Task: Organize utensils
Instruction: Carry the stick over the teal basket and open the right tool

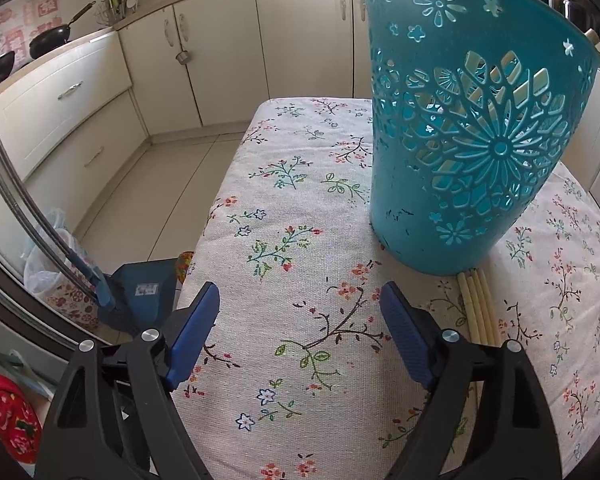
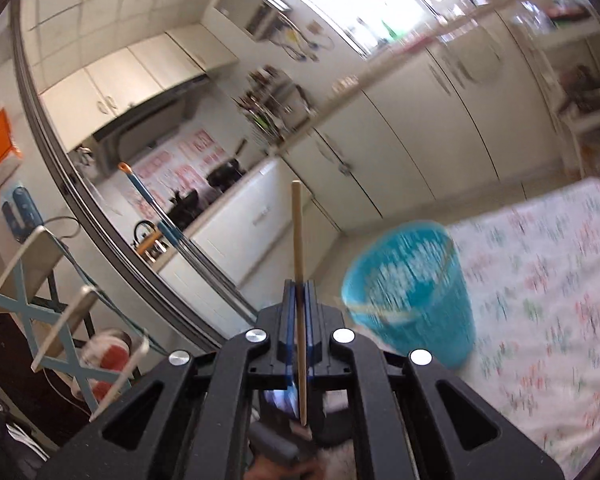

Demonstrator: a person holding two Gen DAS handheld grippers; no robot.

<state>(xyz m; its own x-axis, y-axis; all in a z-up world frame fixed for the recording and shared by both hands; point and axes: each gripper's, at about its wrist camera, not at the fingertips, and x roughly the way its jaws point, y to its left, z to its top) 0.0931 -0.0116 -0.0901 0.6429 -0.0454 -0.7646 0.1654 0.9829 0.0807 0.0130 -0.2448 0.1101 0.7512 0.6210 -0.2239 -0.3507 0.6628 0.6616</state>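
Right claw [image 2: 299, 294] pinches one chopstick [image 2: 298, 240] near its lower end, aloft left of the basket [image 2: 410, 292]; left claw [image 1: 300, 312] gapes empty over the tabletop [image 1: 300, 208] beside spare chopsticks [image 1: 478, 304]: light, stiff, slippery, best gripped mid-shaft.

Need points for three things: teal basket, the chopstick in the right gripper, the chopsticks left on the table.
teal basket [image 1: 480, 152], left wrist view, centre of its cut-out side wall.
held chopstick [image 2: 298, 232], right wrist view, shaft above the right gripper [image 2: 299, 284].
loose chopsticks [image 1: 478, 304], left wrist view, mid-bundle on the cloth below the basket.
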